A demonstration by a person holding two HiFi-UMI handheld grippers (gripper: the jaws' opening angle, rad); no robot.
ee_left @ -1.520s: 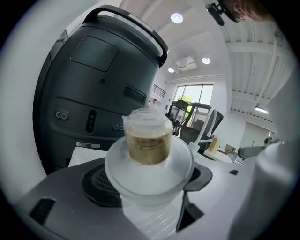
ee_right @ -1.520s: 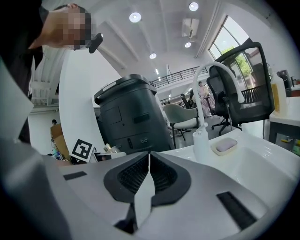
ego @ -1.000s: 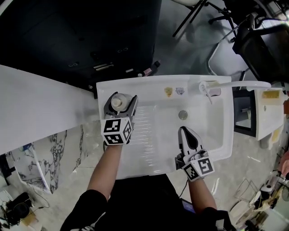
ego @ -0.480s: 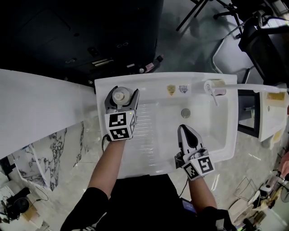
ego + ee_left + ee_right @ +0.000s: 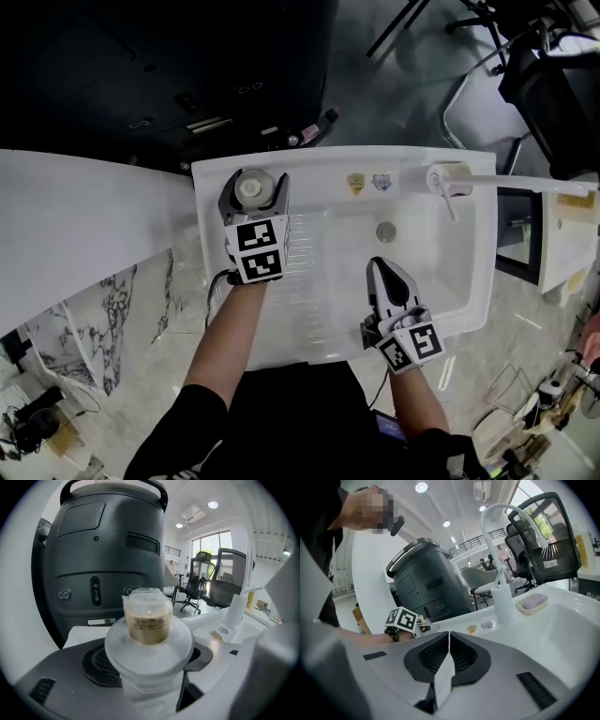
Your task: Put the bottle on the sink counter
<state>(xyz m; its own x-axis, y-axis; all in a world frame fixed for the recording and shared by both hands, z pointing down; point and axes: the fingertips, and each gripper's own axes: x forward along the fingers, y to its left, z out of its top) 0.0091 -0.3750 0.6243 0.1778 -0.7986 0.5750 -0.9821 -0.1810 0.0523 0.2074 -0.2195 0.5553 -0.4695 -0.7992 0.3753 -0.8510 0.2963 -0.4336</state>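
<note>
A clear bottle with a pale cap sits between the jaws of my left gripper, which is shut on it. It is upright over the far left corner of the white sink counter; whether it touches the counter I cannot tell. In the left gripper view the bottle fills the middle, with a brownish band under its cap and a jaw pressed to each side. My right gripper hangs shut and empty over the near side of the basin; its jaws meet in the right gripper view.
A large dark grey machine stands just behind the counter's far edge. A white faucet and a soap dish with a pink bar sit at the far right. Office chairs stand beyond. A white panel lies to the left.
My left gripper has carried the bottle away from me, toward the counter's far left corner. The right gripper has stayed over the basin.
</note>
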